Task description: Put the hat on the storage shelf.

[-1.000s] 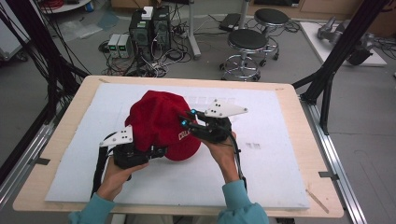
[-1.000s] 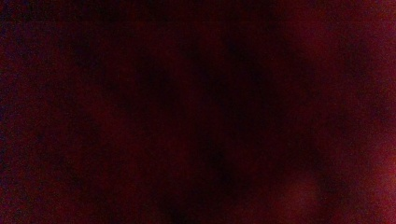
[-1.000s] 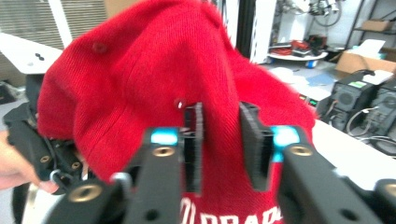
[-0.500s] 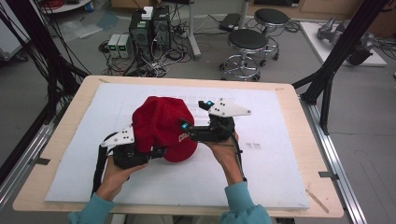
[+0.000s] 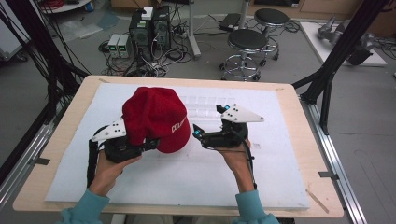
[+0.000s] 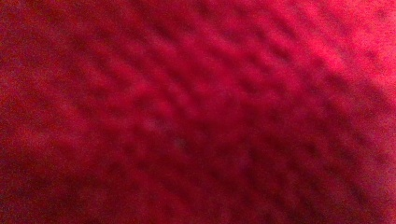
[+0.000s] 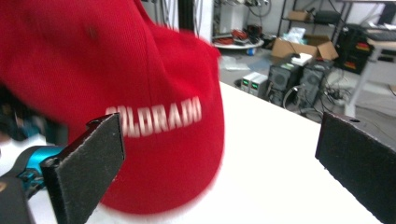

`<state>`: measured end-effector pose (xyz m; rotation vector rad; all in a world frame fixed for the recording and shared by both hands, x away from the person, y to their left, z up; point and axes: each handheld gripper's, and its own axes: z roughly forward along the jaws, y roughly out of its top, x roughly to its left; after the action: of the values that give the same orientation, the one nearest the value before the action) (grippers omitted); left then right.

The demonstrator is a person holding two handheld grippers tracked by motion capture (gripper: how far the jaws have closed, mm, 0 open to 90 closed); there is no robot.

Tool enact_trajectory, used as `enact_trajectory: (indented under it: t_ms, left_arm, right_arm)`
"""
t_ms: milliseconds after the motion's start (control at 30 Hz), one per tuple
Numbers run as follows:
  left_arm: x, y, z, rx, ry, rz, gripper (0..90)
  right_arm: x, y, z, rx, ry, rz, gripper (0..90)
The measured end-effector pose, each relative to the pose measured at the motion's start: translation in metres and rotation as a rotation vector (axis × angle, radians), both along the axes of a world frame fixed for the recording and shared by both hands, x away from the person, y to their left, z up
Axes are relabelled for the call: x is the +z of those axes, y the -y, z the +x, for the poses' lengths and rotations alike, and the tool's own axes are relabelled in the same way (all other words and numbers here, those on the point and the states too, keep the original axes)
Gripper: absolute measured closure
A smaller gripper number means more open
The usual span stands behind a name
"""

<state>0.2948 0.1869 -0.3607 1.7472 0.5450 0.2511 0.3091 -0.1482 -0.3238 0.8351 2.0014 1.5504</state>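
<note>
- Comparing with a second ago, we see the right gripper (image 5: 198, 133) now off the red cap (image 5: 156, 116), its jaws wide apart and empty, just beside the brim.
- We see the cap raised above the white mat (image 5: 196, 172) on the worktop (image 5: 299, 135), carried at the left gripper (image 5: 122, 144); whether those jaws pinch it we cannot tell, since red cloth covers that camera.
- We judge the cap has been handed to the left side.
- We count one cap, two grippers, two stools behind.
</note>
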Motion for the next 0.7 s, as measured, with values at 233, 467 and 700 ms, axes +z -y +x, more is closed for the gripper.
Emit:
enact_trajectory:
  t_ms: [233, 467, 700]
  left_arm:
    - [0.026, -0.002, 0.011, 0.054, 0.043, 0.035, 85.5]
    - [0.047, 0.004, 0.026, 0.091, 0.085, 0.08, 85.5]
    - [0.063, 0.022, 0.049, 0.131, 0.117, 0.166, 85.5]
  right_arm:
    - [-0.016, 0.026, -0.012, -0.064, -0.037, 0.01, 0.5]
    - [-0.029, 0.051, -0.023, -0.116, -0.063, 0.005, 0.5]
    - [-0.051, 0.078, -0.033, -0.173, -0.101, 0.018, 0.5]
